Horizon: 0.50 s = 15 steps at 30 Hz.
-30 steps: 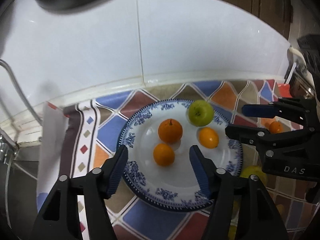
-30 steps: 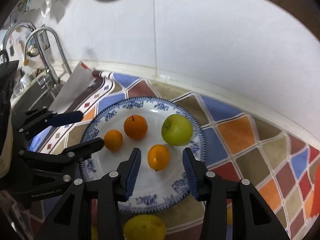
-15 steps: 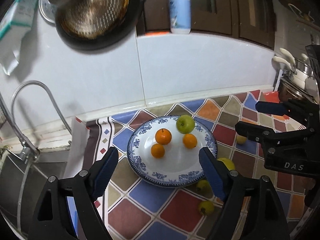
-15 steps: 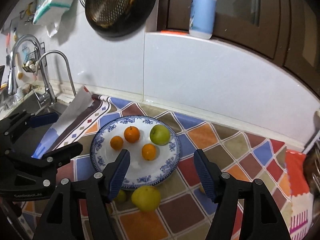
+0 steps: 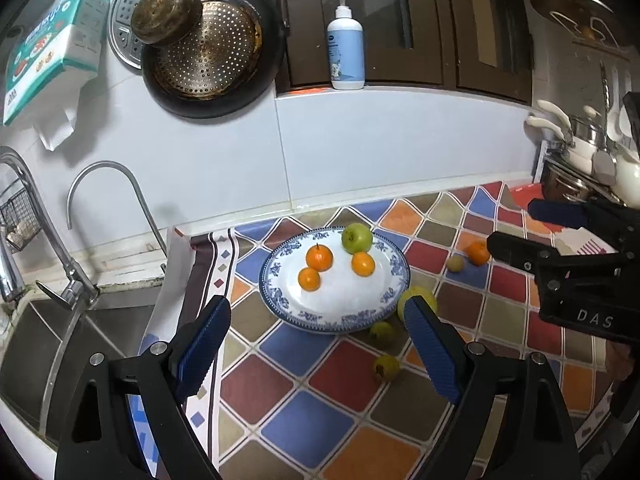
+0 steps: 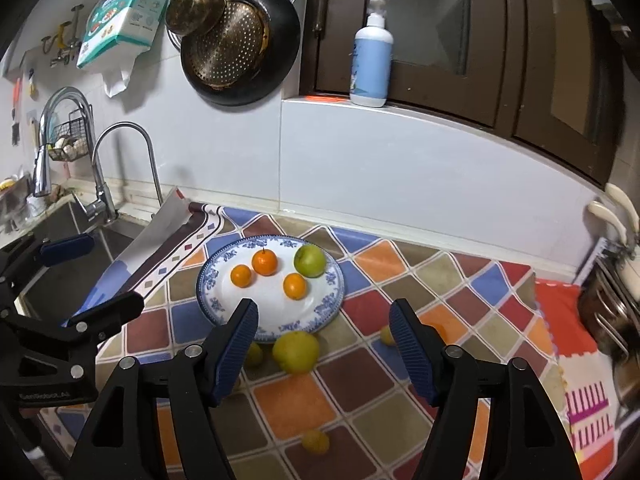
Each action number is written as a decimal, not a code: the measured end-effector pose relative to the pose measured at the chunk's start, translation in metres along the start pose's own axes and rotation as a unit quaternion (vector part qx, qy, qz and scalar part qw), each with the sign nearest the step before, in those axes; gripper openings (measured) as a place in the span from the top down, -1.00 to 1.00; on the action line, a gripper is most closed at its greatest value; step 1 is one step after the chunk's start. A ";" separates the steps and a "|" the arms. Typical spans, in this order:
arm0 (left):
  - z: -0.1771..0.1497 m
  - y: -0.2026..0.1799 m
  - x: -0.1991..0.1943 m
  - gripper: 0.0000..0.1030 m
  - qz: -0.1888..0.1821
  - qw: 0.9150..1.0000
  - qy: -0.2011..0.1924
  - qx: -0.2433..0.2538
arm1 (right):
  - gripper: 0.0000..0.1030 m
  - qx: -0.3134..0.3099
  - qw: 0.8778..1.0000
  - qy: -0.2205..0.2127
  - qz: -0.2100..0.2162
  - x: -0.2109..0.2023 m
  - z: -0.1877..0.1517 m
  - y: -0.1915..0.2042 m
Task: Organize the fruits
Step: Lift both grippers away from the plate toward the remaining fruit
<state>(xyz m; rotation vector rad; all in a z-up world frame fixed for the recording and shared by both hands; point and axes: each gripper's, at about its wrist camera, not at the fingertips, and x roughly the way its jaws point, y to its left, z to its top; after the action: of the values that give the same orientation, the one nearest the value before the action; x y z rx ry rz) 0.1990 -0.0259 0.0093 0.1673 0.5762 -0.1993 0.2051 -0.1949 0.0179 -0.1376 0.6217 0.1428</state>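
Note:
A blue-and-white plate on the chequered mat holds three oranges and a green apple. Off the plate lie a large yellow-green fruit, another orange and several small yellowish fruits. My left gripper hangs above and before the plate, its jaws opening with nothing between them. My right gripper is likewise raised and opening, and it holds nothing.
A sink with a curved tap lies left of the mat. Pans hang on the tiled wall, and a pump bottle stands on the ledge. Pots and utensils crowd the right end.
Both grippers have drawn back and up from the plate and their jaws have widened. The oranges that lay between the fingers rest on the plate.

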 end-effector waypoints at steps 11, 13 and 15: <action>-0.022 -0.017 -0.018 -0.73 0.006 0.999 -0.010 0.031 | -0.33 0.024 0.999 -0.006 -0.022 -0.027 -0.034 -0.004; -0.027 -0.020 -0.017 -0.73 0.006 0.999 -0.007 0.040 | -0.33 0.033 0.999 -0.002 -0.028 -0.030 -0.041 -0.005; -0.033 -0.023 -0.017 -0.73 0.009 0.999 -0.008 0.051 | -0.33 0.037 0.999 0.002 -0.030 -0.031 -0.047 -0.006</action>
<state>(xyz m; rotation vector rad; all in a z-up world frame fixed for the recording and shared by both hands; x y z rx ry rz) 0.1624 -0.0389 -0.0111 0.2692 0.5496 -0.2129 0.1545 -0.2114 -0.0011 -0.0860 0.6261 0.0612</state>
